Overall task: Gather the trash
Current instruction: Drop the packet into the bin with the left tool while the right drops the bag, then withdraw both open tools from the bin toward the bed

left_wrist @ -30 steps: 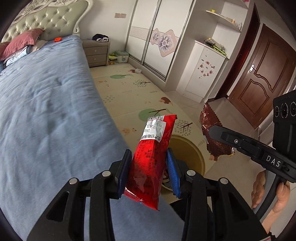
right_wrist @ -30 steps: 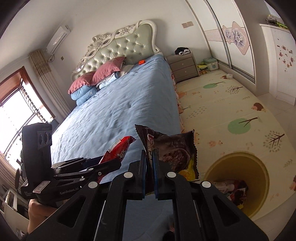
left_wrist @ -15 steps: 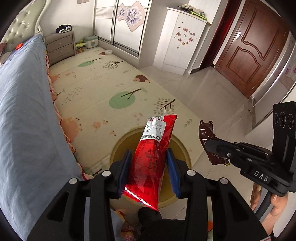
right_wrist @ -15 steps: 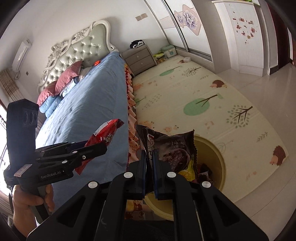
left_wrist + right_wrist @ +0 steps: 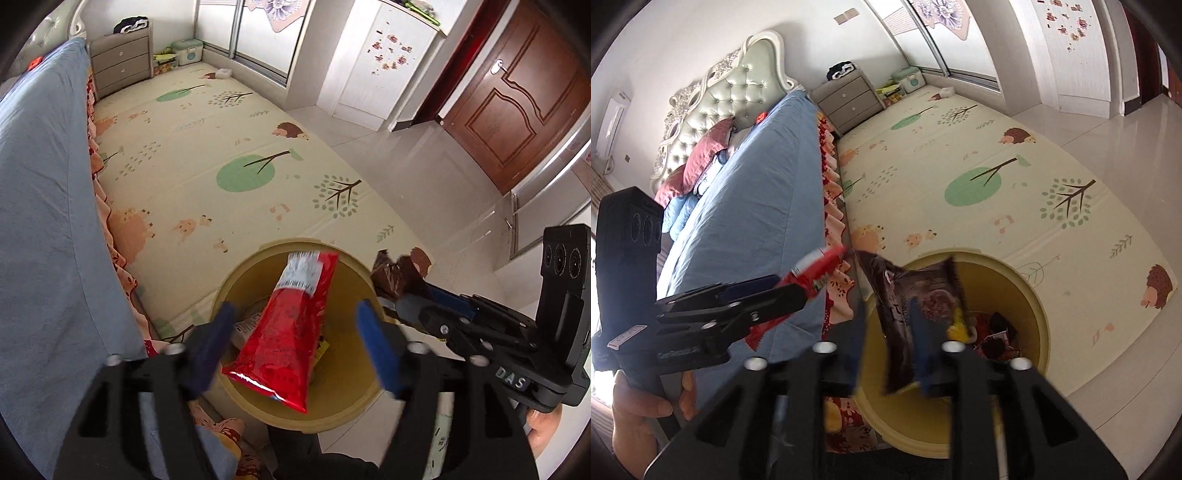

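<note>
A red snack wrapper (image 5: 291,325) hangs loose between my left gripper's (image 5: 295,347) wide-open blue pads, over the round yellow trash bin (image 5: 343,406). It also shows in the right wrist view (image 5: 820,269). My right gripper (image 5: 890,343) has its pads apart, with a dark brown snack wrapper (image 5: 916,314) between them, touching the right pad, above the bin (image 5: 1039,332). The brown wrapper (image 5: 399,273) and right gripper also show at the right of the left wrist view. Several wrappers lie in the bin.
The blue-covered bed (image 5: 44,221) runs along the left, its edge close to the bin. A patterned play mat (image 5: 229,155) covers the floor beyond. A grey nightstand (image 5: 122,55), white wardrobe (image 5: 380,59) and brown door (image 5: 517,99) stand at the back.
Both grippers have moved over the bin and their jaws have opened. The red wrapper has come free of the left pads; the brown wrapper is no longer clamped.
</note>
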The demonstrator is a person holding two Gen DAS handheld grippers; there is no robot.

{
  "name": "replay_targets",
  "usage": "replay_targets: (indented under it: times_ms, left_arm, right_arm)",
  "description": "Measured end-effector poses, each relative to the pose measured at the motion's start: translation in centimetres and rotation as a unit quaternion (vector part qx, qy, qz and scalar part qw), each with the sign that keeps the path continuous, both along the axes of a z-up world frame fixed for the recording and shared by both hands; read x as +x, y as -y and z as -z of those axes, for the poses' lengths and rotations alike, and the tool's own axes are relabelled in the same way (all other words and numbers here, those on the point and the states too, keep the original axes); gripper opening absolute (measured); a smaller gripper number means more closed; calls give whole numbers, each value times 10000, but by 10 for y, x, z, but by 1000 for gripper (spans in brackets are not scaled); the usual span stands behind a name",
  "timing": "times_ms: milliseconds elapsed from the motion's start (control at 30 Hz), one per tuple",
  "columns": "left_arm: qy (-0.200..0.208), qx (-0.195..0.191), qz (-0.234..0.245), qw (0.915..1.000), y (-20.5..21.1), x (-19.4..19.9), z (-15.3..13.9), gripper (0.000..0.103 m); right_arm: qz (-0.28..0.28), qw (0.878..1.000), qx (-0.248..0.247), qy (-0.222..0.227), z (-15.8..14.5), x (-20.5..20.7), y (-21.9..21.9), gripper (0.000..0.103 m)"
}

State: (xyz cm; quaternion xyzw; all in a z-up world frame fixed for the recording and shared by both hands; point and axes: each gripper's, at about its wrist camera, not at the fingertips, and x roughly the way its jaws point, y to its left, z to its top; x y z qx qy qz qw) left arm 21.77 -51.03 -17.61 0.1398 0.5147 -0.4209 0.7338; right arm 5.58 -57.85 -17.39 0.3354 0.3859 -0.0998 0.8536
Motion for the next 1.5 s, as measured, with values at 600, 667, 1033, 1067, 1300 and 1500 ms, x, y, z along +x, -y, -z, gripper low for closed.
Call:
replay_targets:
  times_ms: [600, 667, 1033, 1067, 1300, 1500]
  left_arm:
    - [139, 57, 203, 9997, -4, -22, -4, 88]
    - [331, 53, 212, 9992, -7, -27, -12, 88]
    - [922, -264, 221, 9951, -61, -42, -66, 88]
    - [992, -288, 193, 9945, -70, -43, -71, 88]
    - [1344, -571, -278, 9889, -154, -42, -101, 88]
    - [1600, -625, -962, 9804, -241, -34, -120, 88]
  right_arm:
    - [126, 9995, -155, -225, -2, -23, -2, 54]
    - [112, 9995, -240, -198, -10, -25, -5, 54]
    - [-68, 9980, -628, 37, -55, -22, -36, 54]
    - [-112, 9977, -661, 69, -60, -19, -42, 54]
    - [-533, 9935, -946, 351, -88, 7, -102, 54]
    - [-1230, 9853, -1027, 588, -106, 43, -170, 54]
